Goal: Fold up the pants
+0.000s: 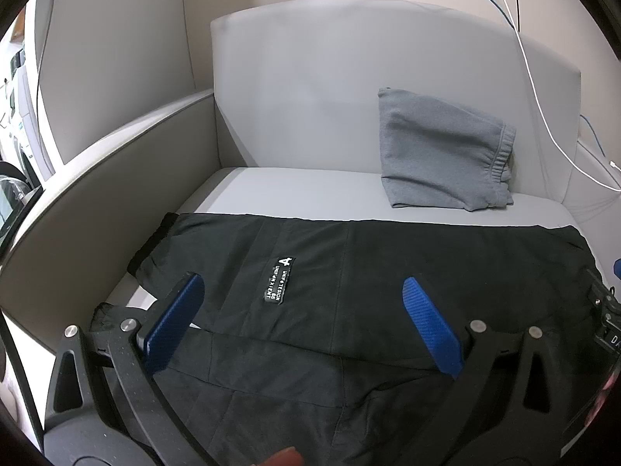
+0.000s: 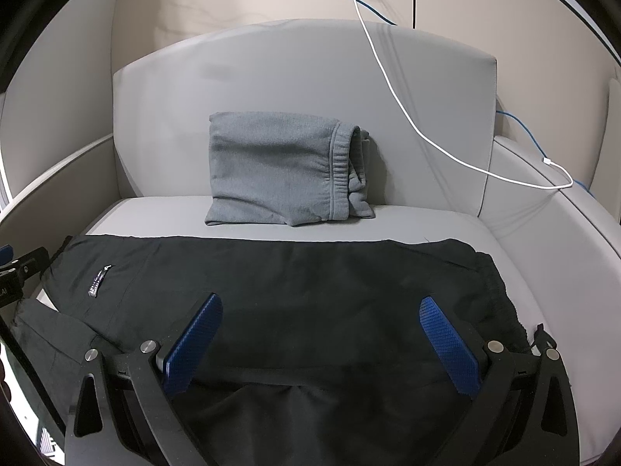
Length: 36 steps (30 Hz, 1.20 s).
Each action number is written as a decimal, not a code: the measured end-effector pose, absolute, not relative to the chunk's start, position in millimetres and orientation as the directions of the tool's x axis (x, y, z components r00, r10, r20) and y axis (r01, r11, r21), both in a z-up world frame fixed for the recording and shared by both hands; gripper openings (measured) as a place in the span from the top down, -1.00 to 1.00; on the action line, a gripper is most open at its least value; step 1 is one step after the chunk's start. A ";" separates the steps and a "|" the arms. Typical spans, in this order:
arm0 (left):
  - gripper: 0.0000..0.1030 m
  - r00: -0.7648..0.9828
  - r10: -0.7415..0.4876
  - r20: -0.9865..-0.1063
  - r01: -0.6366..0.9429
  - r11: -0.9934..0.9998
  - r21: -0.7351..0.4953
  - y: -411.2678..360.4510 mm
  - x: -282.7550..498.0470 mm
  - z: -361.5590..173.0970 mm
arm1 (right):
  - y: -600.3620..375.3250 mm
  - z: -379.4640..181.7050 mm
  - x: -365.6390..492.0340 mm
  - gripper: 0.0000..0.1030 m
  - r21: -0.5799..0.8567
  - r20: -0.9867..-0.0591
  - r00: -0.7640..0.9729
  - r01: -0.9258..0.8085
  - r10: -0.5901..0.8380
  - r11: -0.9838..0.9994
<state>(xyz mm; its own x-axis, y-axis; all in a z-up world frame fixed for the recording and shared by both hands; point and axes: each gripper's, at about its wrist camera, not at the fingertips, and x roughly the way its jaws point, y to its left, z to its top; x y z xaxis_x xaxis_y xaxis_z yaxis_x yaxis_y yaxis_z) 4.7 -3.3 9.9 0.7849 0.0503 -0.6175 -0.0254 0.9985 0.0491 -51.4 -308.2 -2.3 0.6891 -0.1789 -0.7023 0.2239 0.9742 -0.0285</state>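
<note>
The black pants (image 2: 295,291) lie spread across the front half of the sofa seat (image 2: 446,225), already doubled so that one layer lies over another. Their long folded edge runs parallel to the seat's back edge, and a white-lettered label (image 1: 278,280) shows near the left end. At the seat's right edge the gathered waistband bunches up; at the left front corner, loose cloth hangs down past the seat's front edge.

Judging by this, at least one fold is made, but the bundle is wide and needs further folds to become compact.

The left gripper (image 1: 302,287) hovers over the label end, its blue fingers spread wide with nothing between them. The right gripper (image 2: 320,308) hangs likewise over the waistband half, jaws wide apart and empty. Neither visibly pinches the fabric.

Behind, gray sweatpants (image 2: 287,167) rest already folded against the backrest (image 2: 271,70), apart from the black pair. A white cable (image 2: 392,89) trails over the backrest's right side onto the armrest.
</note>
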 end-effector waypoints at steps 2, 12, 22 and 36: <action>-0.98 0.784 0.050 -0.618 -0.025 0.999 0.049 -3.0 4.9 9.9 | -308.6 -2.9 -52.2 -1.00 -0.028 -0.702 0.689 0.224 -0.179 0.974; -0.98 0.782 0.052 -0.621 -0.026 0.998 0.051 -1.1 5.7 8.3 | -308.9 -3.3 -52.7 -1.00 -0.027 -0.702 0.690 0.224 -0.178 0.974; -0.98 0.782 0.058 -0.620 -0.029 0.998 0.057 -1.4 5.4 5.9 | -310.3 -5.0 -54.1 -1.00 -0.027 -0.704 0.688 0.223 -0.177 0.974; -0.98 0.781 0.065 -0.622 -0.031 0.997 0.064 -3.3 4.2 5.8 | -309.9 -5.2 -53.7 -1.00 -0.028 -0.706 0.685 0.222 -0.177 0.975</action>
<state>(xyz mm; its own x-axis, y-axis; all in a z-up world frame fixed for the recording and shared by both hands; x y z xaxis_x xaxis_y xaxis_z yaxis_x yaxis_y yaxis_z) 4.2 -3.3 5.8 0.7806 0.0645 -0.6217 -0.0311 0.9974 0.0644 -53.7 -309.9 -5.2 0.6853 -0.1767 -0.7065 0.2222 0.9746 -0.0282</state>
